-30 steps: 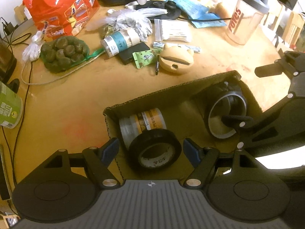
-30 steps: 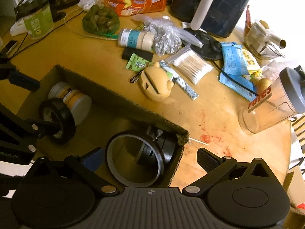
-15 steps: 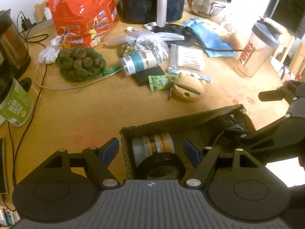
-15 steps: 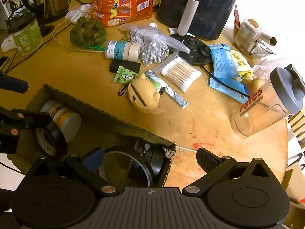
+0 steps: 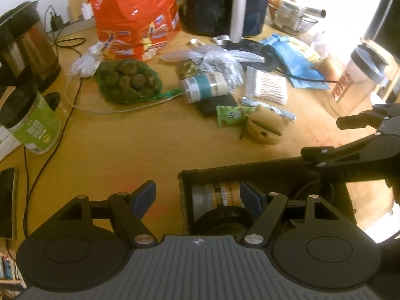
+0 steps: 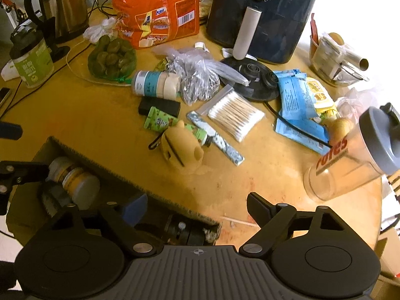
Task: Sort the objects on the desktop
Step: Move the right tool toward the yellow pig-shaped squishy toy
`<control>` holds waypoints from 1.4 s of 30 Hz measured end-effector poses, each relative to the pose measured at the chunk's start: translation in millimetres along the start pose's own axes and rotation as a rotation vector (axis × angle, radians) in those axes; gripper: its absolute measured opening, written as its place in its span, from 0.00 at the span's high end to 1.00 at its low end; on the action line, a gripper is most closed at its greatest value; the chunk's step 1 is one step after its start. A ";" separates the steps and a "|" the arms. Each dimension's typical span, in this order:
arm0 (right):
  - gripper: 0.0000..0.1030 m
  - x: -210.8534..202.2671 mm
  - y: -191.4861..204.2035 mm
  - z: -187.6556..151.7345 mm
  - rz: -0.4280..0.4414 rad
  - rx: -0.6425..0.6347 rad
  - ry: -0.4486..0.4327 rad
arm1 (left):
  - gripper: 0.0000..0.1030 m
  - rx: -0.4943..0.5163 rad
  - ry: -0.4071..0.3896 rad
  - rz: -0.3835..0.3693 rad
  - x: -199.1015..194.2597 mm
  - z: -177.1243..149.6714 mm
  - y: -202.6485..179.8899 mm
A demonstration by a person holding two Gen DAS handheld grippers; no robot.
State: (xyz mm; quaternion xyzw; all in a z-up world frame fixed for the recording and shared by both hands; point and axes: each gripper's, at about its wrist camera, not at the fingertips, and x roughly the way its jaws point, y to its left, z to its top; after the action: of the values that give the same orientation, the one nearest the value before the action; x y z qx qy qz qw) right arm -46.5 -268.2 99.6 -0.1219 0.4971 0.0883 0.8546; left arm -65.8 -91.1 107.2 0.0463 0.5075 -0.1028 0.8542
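We see a cluttered wooden table (image 5: 130,150), a cardboard box (image 5: 250,171) holding what look like tape rolls (image 5: 220,218), the left gripper (image 5: 198,197) parted and empty, and the right gripper (image 6: 197,206) empty, its jaws just narrowing.

Left tongs (image 5: 198,197) are hiding the black tape roll's (image 5: 222,221) lower half. Box wall (image 6: 155,195) is covering the rolls behind it. Phone (image 5: 7,200) is running off-frame.

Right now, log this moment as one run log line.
left claw: open, empty | right claw: open, empty, just been closing | box: tape rolls inside | table: cluttered
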 end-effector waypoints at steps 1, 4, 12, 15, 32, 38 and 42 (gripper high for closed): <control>0.18 1.1 -0.7 2.2 0.003 -0.002 -0.002 | 0.28 -0.008 0.001 0.004 -0.5 -0.8 1.3; 0.21 5.2 -2.0 8.6 0.016 -0.012 -0.005 | 0.28 -0.033 0.004 0.017 -1.8 -3.4 5.2; 0.35 20.6 -3.1 24.0 0.064 -0.040 0.000 | 0.28 -0.104 0.019 0.047 -4.2 -11.4 16.0; 0.36 27.4 -1.3 30.0 0.073 -0.056 0.005 | 0.28 -0.124 0.021 0.057 -5.7 -13.4 18.8; 0.35 65.9 24.0 54.8 0.107 -0.195 0.033 | 0.28 -0.217 0.044 0.107 -10.1 -25.9 29.0; 0.34 80.1 27.5 58.1 0.111 -0.217 0.058 | 0.28 -0.235 0.052 0.116 -9.6 -27.1 31.9; 0.34 89.4 26.5 59.3 0.108 -0.216 0.085 | 0.28 -0.236 0.054 0.115 -8.5 -26.3 32.6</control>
State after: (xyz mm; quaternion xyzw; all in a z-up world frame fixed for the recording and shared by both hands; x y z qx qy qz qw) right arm 39.3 -222.8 46.8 -0.1899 0.5263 0.1822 0.8086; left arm -85.0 -53.5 101.2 -0.0228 0.5355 0.0081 0.8442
